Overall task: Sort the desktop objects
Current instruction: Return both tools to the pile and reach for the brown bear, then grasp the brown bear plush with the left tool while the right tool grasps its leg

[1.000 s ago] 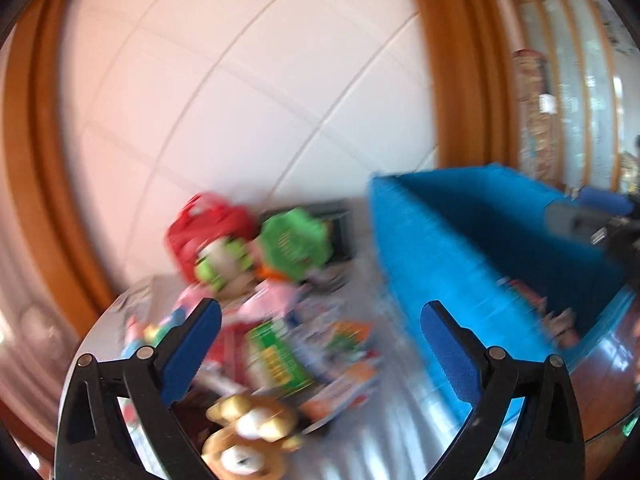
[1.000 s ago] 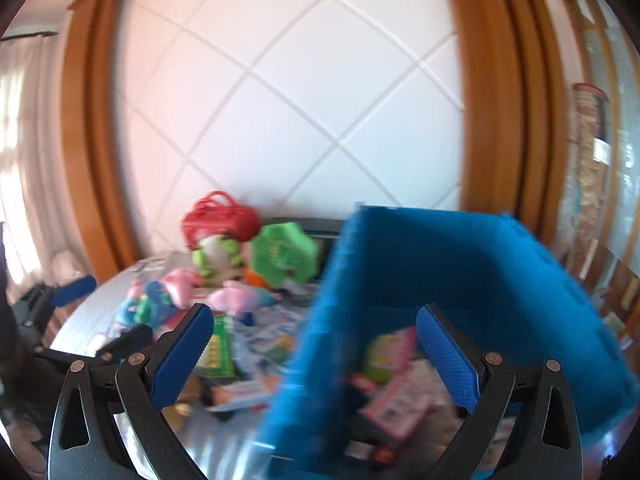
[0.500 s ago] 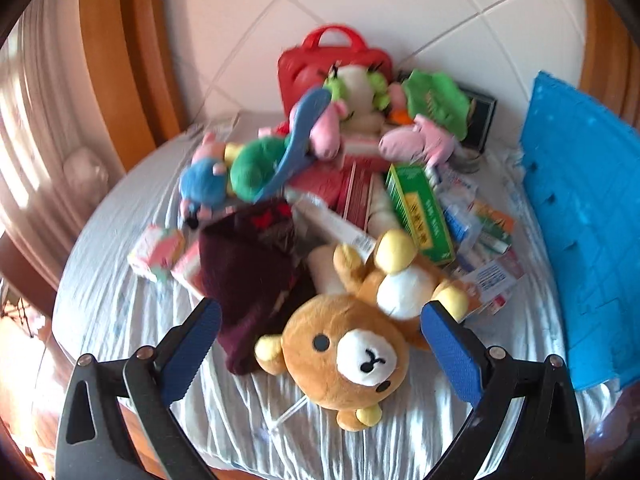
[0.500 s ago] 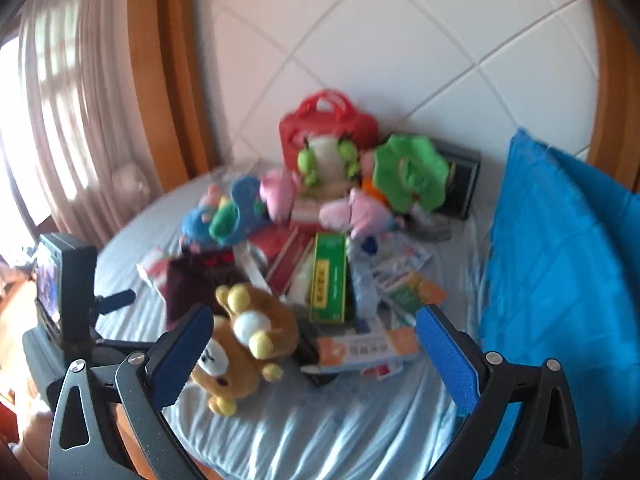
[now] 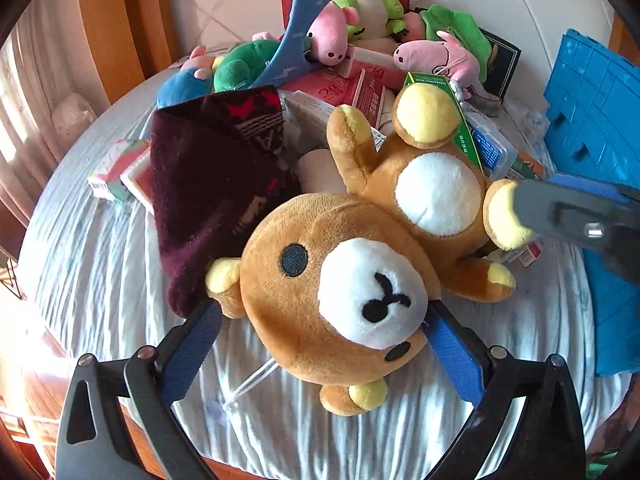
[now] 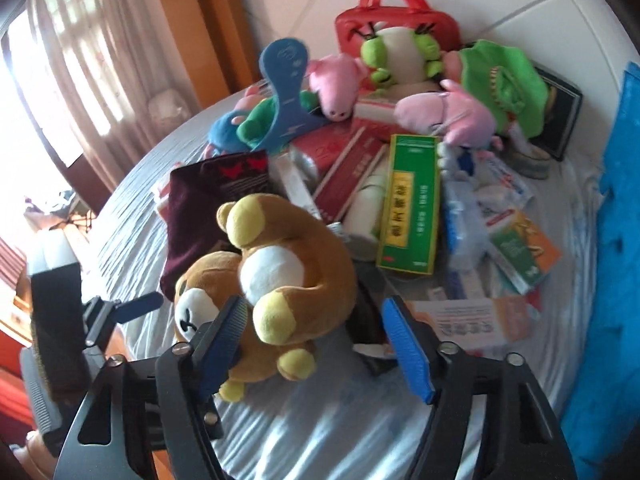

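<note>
Nearest me, my left gripper [image 5: 320, 340] is spread wide around the head of the brown plush bear with a white muzzle and yellow paws [image 5: 360, 264], which lies on its back on the grey-draped round table [image 5: 100, 264]. My right gripper [image 6: 316, 340] has just been narrowing; its jaws straddle the bear's leg, pads not visibly pressing. Left of the bear lies a dark maroon knitted cloth [image 5: 212, 168]. Beyond: a green medicine box [image 6: 410, 208], pink pig plushes [image 6: 448, 114], a red handbag [image 6: 396, 20]. The blue plastic crate [image 5: 592, 120] stands right.

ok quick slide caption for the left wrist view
Left hand-held gripper straddles the brown bear plush's head on a toy-cluttered table.
</note>
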`<state>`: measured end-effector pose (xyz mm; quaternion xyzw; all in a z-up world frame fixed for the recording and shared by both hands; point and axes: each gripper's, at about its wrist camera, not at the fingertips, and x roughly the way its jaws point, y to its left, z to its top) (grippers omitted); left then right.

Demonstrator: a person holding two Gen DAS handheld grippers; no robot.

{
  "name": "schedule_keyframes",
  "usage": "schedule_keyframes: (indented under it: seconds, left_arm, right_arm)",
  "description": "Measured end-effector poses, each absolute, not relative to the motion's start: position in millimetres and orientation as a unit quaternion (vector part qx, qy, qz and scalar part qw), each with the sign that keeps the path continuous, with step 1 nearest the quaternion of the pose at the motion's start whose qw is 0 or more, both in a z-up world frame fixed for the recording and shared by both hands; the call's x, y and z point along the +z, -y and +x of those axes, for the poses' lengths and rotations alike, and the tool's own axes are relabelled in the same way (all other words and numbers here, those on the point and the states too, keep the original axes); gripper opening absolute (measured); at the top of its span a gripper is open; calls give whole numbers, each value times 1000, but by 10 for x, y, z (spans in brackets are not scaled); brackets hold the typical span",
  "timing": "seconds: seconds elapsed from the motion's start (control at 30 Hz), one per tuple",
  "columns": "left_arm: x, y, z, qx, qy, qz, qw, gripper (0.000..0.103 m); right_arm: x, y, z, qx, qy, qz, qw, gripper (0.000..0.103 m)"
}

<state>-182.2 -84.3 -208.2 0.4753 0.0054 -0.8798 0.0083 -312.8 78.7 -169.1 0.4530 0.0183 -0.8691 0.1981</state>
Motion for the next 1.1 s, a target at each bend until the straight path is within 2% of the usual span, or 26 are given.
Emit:
schedule_keyframes:
  seconds: [0.03,0.07,0.4,0.53,0.67,0.73,0.77,0.87,0.97,1.1]
  left_arm:
    - [-2090,837,-1813,-879,6,477,6,102]
    - [-2093,835,-1810,-878,14,478,5,102]
    - [-2129,1035,-1750,-873,37,486,-7,102]
    - [-2151,997,-1753,-868,5,497,-3,102]
    - [-2293,893,-1805,-857,-24,514,6,102]
    - [-2371,861,-1853,-853,-26,520,15,102]
    - [-2398,863,-1876,-853,-31,520,17,102]
    - [-2469,900,-1966,-849,-56,525,13,102]
    - [-2507,888,-2016,-851,-56,522,5,98]
    - [-2489,908,-2016,-853,-57,519,4,92]
  right_arm:
    - [-1762,-735,-3172,-864,-20,463,197,48]
    - [-1829,-710,-3215,-856,-7,473,207,42]
    - [-1993,-834,-2900,-823,68,524,208,30]
    - [-1990,-834,-2868,-831,48,518,196,30]
    - [-1977,-803,-2928,-836,29,510,198,37]
    - [-1957,-772,-2946,-840,16,505,198,55]
    - [-1950,-769,-2949,-843,9,501,196,57]
    - [-2021,-754,-3026,-845,2,498,195,57]
    - [-2094,-734,-3091,-852,-5,488,191,52]
    - [-1947,-656,-3071,-877,-35,440,190,52]
